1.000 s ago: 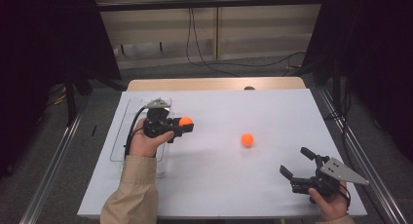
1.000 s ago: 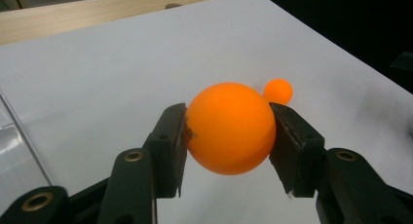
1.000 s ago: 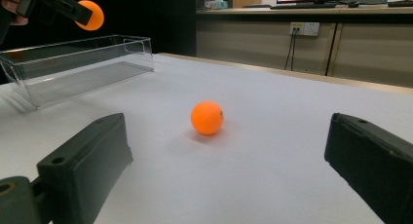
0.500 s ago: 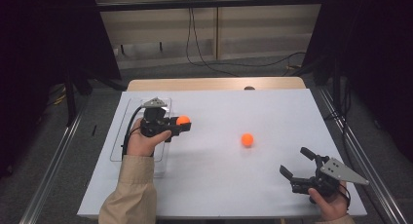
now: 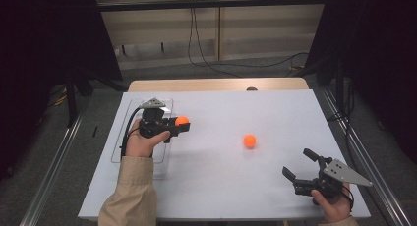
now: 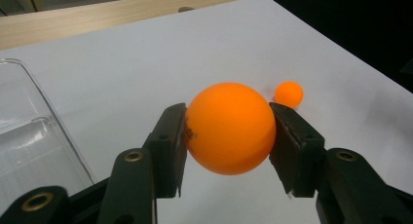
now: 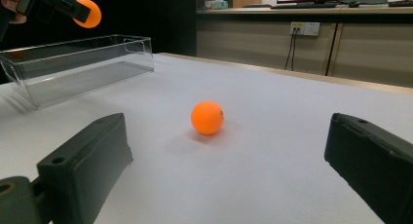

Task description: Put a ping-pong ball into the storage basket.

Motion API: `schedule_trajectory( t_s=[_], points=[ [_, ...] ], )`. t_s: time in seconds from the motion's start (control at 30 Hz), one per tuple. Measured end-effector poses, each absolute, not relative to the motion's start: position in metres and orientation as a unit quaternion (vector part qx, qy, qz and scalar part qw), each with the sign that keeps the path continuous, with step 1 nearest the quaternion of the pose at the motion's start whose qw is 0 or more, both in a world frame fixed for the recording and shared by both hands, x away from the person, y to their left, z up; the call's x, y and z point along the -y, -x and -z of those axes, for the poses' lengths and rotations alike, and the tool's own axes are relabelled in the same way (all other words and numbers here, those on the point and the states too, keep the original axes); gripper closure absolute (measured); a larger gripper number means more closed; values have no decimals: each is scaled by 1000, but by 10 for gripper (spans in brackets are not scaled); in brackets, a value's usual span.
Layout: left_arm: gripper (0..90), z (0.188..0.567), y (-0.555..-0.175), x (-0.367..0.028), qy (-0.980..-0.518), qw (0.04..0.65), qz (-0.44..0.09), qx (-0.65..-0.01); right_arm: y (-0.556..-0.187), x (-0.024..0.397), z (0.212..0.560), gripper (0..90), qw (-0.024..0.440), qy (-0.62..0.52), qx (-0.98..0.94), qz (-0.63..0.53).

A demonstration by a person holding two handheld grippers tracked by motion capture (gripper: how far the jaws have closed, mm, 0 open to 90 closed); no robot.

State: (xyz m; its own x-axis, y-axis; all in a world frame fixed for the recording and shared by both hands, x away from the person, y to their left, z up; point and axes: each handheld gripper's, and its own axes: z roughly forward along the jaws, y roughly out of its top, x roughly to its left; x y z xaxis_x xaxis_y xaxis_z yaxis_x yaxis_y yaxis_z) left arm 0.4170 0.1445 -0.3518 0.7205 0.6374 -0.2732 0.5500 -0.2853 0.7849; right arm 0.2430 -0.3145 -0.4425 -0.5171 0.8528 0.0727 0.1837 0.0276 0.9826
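In the high view the person's left hand (image 5: pixel 142 143) hides part of the clear bin (image 5: pixel 123 132). A second ball (image 5: pixel 250 141) lies loose mid-table, well apart from both grippers. The left gripper (image 5: pixel 181 125) clamps an orange ball (image 6: pixel 229 127) above the table beside the bin. The right gripper (image 5: pixel 299 164) gapes wide, empty, low near the table's corner.

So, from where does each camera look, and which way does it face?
High view: above the person's side, facing forward and down on the table; shows both forearms, left gripper, right gripper.
Left gripper view: rides the left gripper, looks along its jaws, shut on a ball, across the table.
Right gripper view: rides the right gripper, looks low between open jaws toward the tray.
Shared: all three show the loose ball.
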Motion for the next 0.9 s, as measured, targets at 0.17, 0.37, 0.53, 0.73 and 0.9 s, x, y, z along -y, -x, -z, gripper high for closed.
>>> schedule_trajectory(
  t_s=[0.17, 0.37, 0.53, 0.73, 0.9],
  points=[
    [510, 352, -417, -146, -799, 469, -49, -372, -243, 314, 442, 20, 291, -395, -656, -574],
    [509, 352, -418, -149, -798, 469, -52, -374, -243, 314, 443, 20, 291, -395, -656, -574],
    [509, 351, -418, -151, -798, 469, -53, -375, -243, 314, 442, 20, 291, -395, -655, -574],
    [510, 351, -418, -153, -797, 470, -56, -376, -243, 314, 442, 21, 291, -395, -656, -574],
    [510, 351, -418, -155, -794, 470, -58, -380, -243, 314, 443, 21, 291, -395, -656, -574]
  ],
)
